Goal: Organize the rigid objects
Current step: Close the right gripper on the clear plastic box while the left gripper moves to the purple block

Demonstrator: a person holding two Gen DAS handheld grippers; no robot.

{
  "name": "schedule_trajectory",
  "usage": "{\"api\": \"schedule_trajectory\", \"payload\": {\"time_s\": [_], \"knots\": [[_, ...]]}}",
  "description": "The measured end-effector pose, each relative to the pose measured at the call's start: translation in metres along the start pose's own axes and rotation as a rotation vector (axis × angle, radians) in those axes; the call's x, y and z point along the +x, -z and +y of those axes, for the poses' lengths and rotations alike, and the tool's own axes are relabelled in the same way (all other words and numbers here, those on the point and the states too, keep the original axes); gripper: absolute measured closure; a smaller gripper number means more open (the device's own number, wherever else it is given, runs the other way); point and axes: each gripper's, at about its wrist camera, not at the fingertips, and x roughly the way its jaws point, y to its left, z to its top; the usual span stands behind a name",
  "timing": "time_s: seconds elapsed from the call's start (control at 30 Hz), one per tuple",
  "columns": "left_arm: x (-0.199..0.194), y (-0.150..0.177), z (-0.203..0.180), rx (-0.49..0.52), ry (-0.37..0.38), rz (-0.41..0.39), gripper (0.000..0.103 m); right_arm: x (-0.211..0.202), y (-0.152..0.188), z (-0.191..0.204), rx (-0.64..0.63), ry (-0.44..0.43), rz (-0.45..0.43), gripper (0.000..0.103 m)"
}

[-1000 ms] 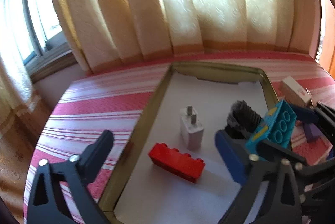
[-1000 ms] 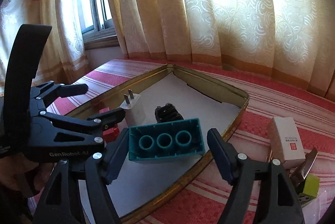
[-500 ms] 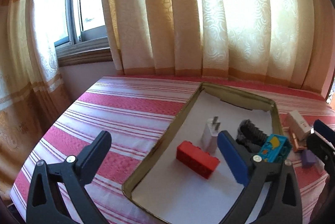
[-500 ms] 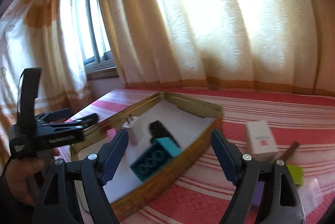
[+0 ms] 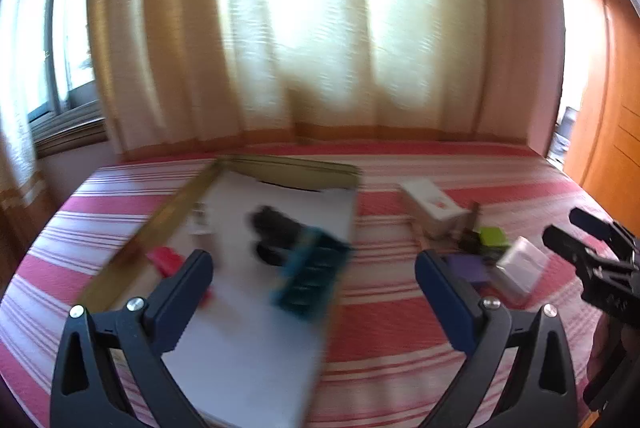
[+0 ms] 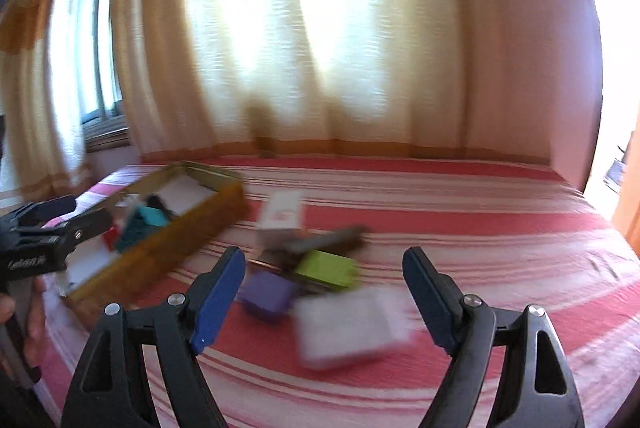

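Note:
A gold-rimmed tray [image 5: 160, 220] with a white liner holds a teal brick [image 5: 312, 276], a red brick [image 5: 166, 260], a black object [image 5: 272, 224] and a white plug [image 5: 200, 220]. It also shows in the right wrist view [image 6: 160, 248]. My left gripper [image 5: 314, 288] is open and empty above the tray's right edge. My right gripper [image 6: 324, 292] is open and empty above a loose pile: a purple block [image 6: 266, 294], a green block [image 6: 328, 268], a clear plastic case [image 6: 352, 328] and a white box [image 6: 282, 214]. Both views are blurred.
The red and white striped cloth [image 6: 460, 228] covers the surface. Cream curtains [image 5: 320, 28] hang behind it, with a window [image 5: 68, 68] at the left. An orange wooden door [image 5: 612, 128] stands at the right. A dark flat tool [image 6: 328, 240] lies in the pile.
The right gripper let go of the teal brick, which now lies in the tray, and swung right over the loose pile. The left gripper also swung right and back.

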Motion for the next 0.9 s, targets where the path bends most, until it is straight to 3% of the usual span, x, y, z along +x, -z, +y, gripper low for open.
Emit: {"api": "schedule_trajectory", "payload": {"time_s": [0.17, 0.23, 0.47, 0.9], "knots": [[0.011, 0.008, -0.034, 0.028, 0.042, 0.027, 0.000, 0.003, 0.008, -0.032, 0.031, 0.055, 0.063, 0.020], [0.015, 0.010, -0.039, 0.033, 0.043, 0.037, 0.000, 0.009, 0.010, -0.038, 0.042, 0.036, 0.112, 0.020], [0.023, 0.013, -0.050, 0.038, 0.036, 0.060, 0.000, 0.033, 0.014, -0.020, -0.037, -0.025, 0.227, 0.020], [0.040, 0.019, -0.063, 0.109, 0.032, 0.106, 0.000, 0.069, 0.020, -0.017, -0.031, -0.077, 0.397, 0.020]]}}
